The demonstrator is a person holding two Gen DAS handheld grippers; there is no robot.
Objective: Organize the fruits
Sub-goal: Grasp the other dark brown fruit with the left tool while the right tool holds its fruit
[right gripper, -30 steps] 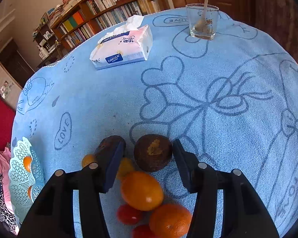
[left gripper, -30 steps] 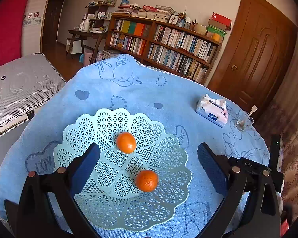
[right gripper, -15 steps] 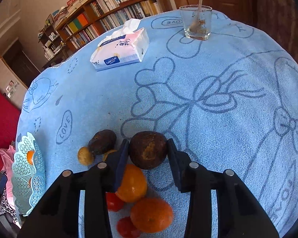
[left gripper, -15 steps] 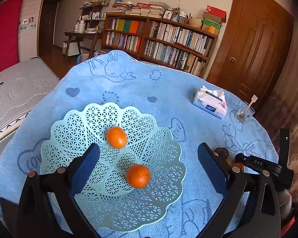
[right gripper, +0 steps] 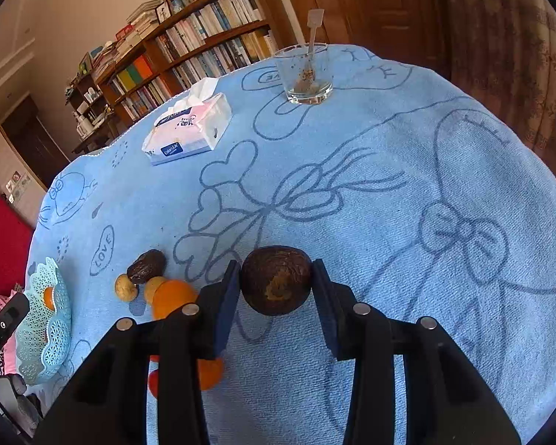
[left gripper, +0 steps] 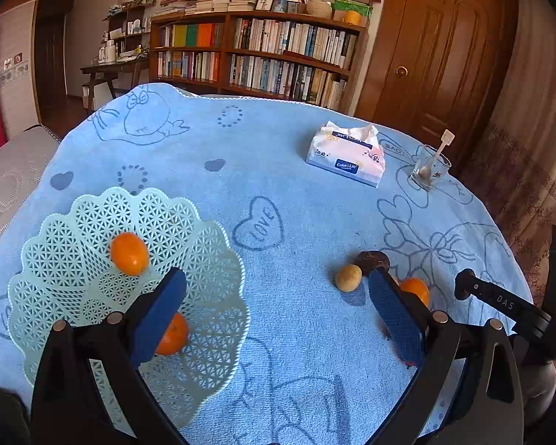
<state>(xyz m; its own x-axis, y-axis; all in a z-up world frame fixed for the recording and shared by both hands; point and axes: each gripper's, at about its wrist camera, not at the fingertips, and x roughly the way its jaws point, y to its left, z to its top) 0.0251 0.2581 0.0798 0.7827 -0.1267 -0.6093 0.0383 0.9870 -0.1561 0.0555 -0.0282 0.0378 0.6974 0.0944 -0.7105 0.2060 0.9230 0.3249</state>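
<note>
The right hand-held gripper [right gripper: 275,287] holds a dark brown round fruit [right gripper: 276,280] between its blue pads, both pads touching the fruit's sides. It looks lifted slightly off the blue cloth of the bench [right gripper: 389,185], judging by the shadow below it, presumably so it can be carried over to the basket. The fruit is nearly spherical, so it has no clear long axis; a paler scarred patch faces the camera, toward 6 o'clock in the right wrist view.

The remaining fruit sits in a loose cluster at about 8 o'clock from the held one: an orange [right gripper: 174,298], a wrinkled dark fruit [right gripper: 146,266] whose long axis runs from 2 to 8 o'clock, and two small tan fruits [right gripper: 125,288], all close together or touching.

The left hand-held gripper [left gripper: 278,315] is spread wide and empty, hovering beside the lattice basket [left gripper: 66,259], probably waiting. Two oranges [left gripper: 129,253] already lie in the basket, well apart from the cluster.

A tissue pack [left gripper: 346,157] and a glass [left gripper: 430,170] stand at the far side, around 1 o'clock.
</note>
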